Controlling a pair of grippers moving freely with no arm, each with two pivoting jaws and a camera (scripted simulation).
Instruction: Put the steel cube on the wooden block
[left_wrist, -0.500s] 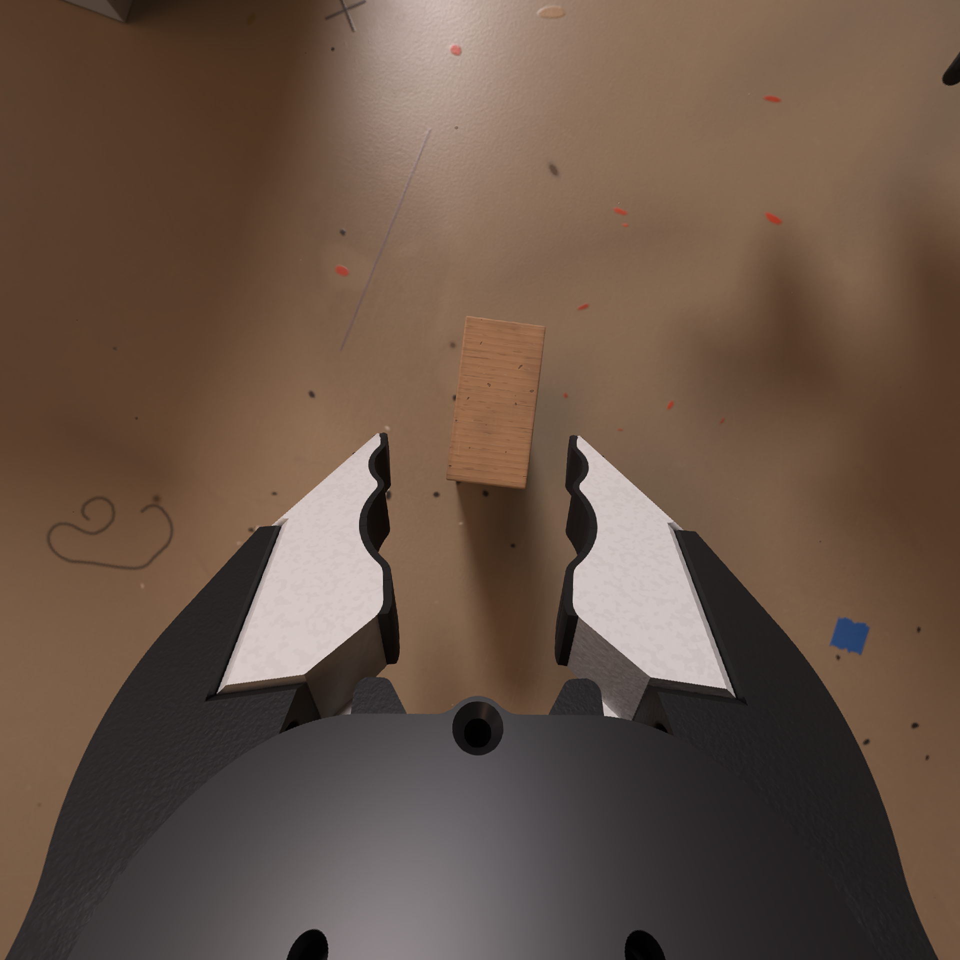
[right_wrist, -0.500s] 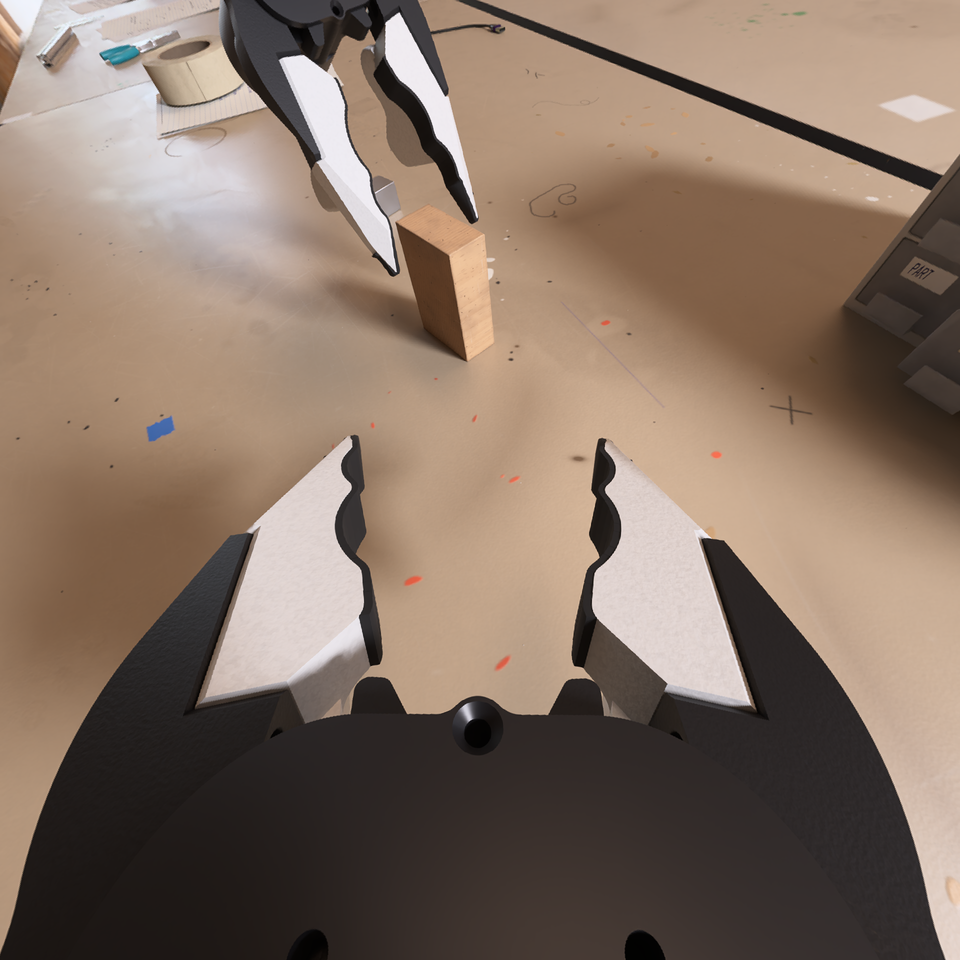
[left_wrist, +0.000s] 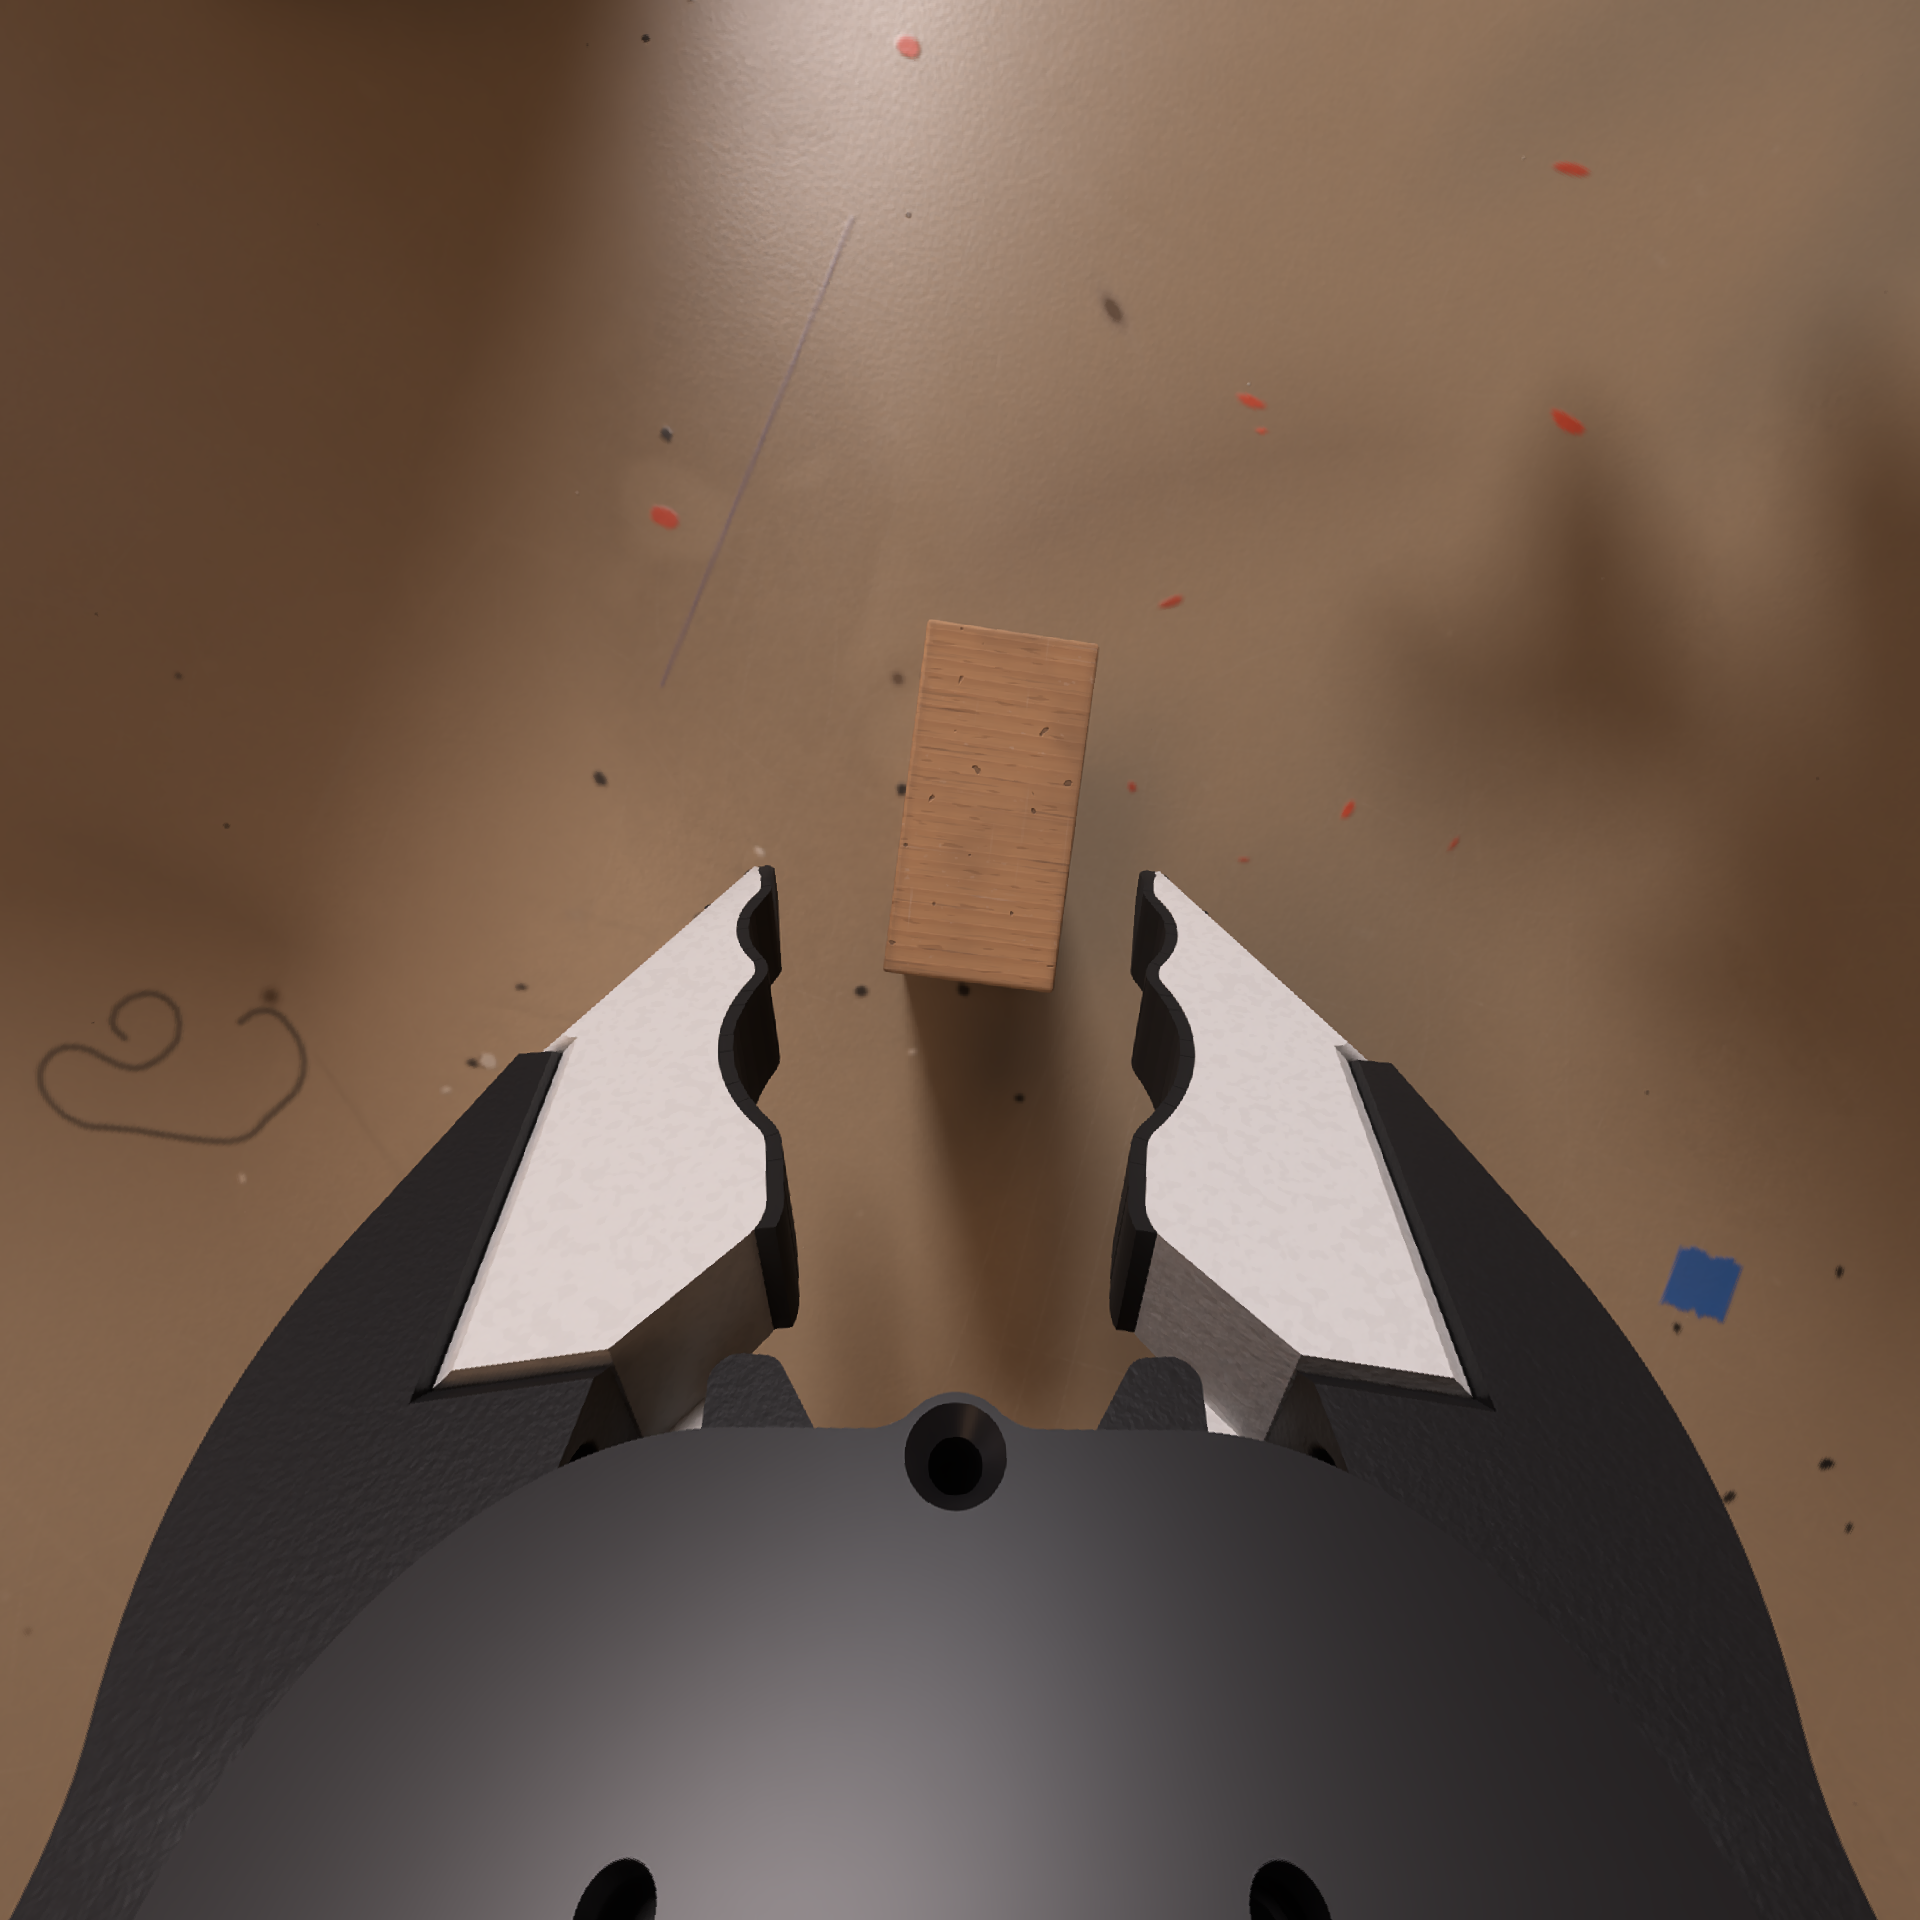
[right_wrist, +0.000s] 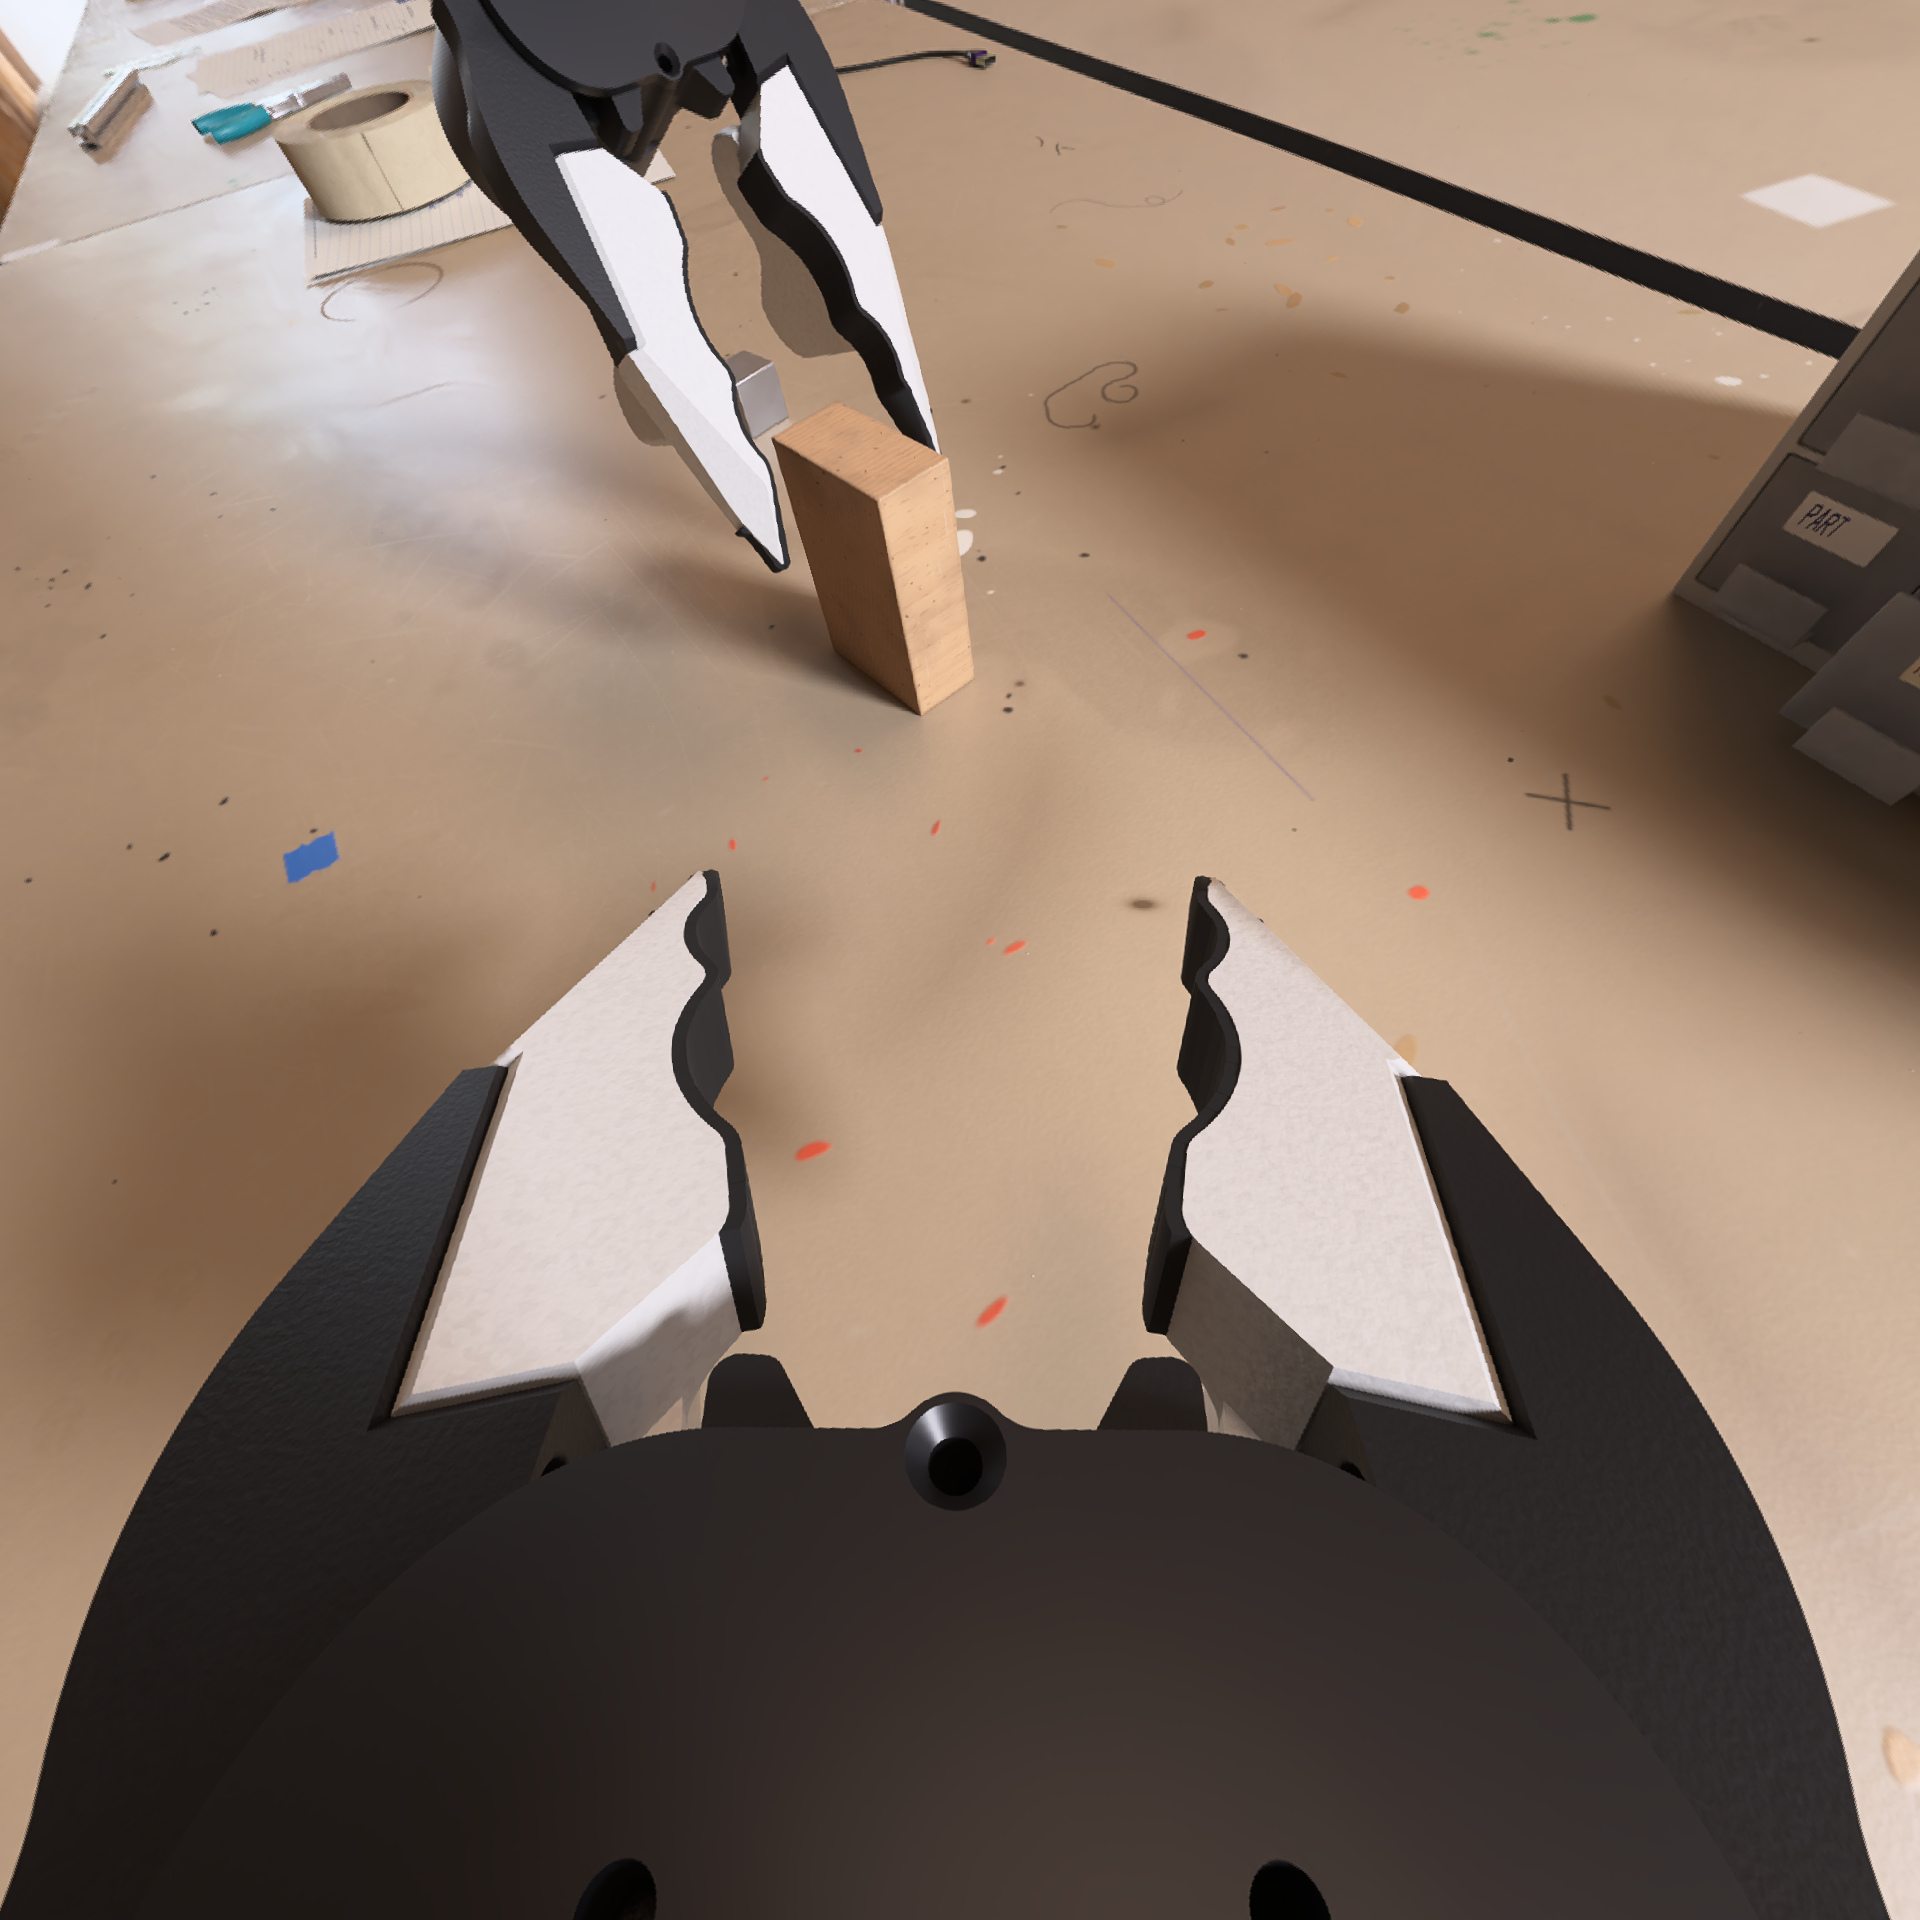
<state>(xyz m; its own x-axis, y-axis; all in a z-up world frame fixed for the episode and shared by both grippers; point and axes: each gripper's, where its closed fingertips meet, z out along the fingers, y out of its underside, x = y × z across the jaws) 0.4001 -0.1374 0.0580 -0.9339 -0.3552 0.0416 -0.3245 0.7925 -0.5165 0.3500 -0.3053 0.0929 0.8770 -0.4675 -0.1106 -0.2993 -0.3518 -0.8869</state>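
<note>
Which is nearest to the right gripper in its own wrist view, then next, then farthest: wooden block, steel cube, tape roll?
1. wooden block, straight ahead of the right gripper, standing upright.
2. steel cube, just behind the block, partly hidden by the left gripper.
3. tape roll, far back on the left.

On the table (right_wrist: 416, 675), the wooden block (right_wrist: 883, 551) stands upright before the steel cube (right_wrist: 756, 390), the left hand-held gripper (right_wrist: 847, 499) above both, the right hand-held gripper (right_wrist: 956, 883) well apart in front.
</note>
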